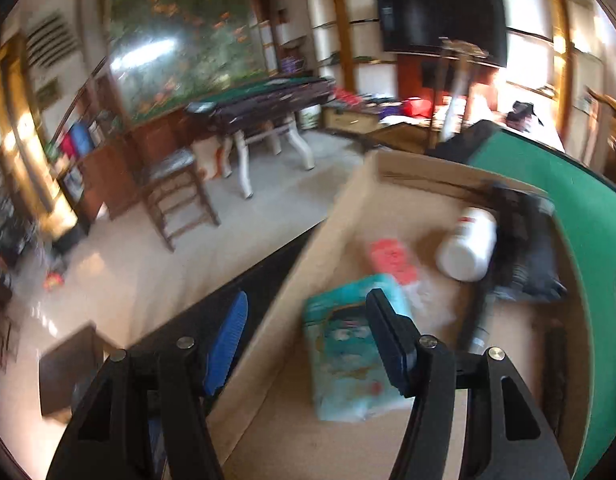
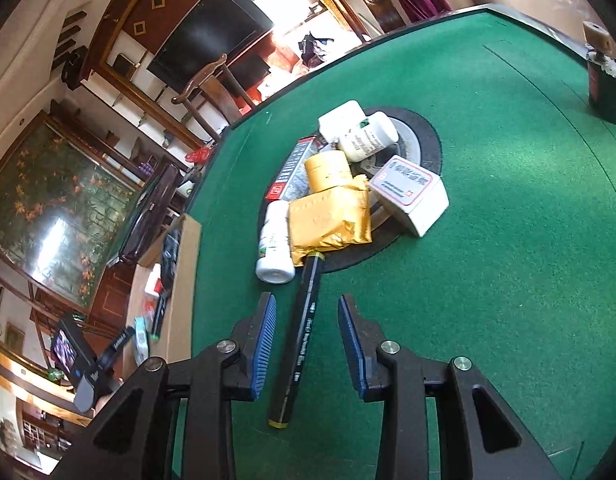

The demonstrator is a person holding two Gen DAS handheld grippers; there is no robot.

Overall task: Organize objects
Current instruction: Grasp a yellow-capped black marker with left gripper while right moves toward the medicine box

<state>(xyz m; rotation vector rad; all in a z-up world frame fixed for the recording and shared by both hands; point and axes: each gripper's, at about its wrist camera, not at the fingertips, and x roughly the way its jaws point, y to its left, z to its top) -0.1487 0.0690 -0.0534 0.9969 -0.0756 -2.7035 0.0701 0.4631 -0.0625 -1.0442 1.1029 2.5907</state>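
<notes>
The black marker (image 2: pixel 298 340) is a long dark tube with a yellow cap end nearest the camera and white lettering down its barrel, too small to read. It lies flat on the green felt counter (image 2: pixel 507 280), right between the blue pads of the right gripper (image 2: pixel 307 344), whose jaws sit spread either side of it without touching. The marker's far tip pokes under a gold foil packet (image 2: pixel 327 220).

Beyond that there's a messy heap: a white bottle (image 2: pixel 272 248) lying on its side just left of the packet, a yellow tape roll (image 2: pixel 327 170), a white box with red-bordered label (image 2: pixel 409 194) (print unreadable), another white bottle (image 2: pixel 367 136), and a dark carton (image 2: pixel 294 172).

Over on the left, the cardboard box (image 1: pixel 327 240) sits at the counter's edge. The left gripper (image 1: pixel 308 344) hovers over it, jaws spread and holding nothing. Inside are a teal pack (image 1: pixel 347 360), a red-and-clear packet (image 1: pixel 393 260), a white bottle on its side (image 1: pixel 467 248) and something dark (image 1: pixel 527 248), all blurred.
</notes>
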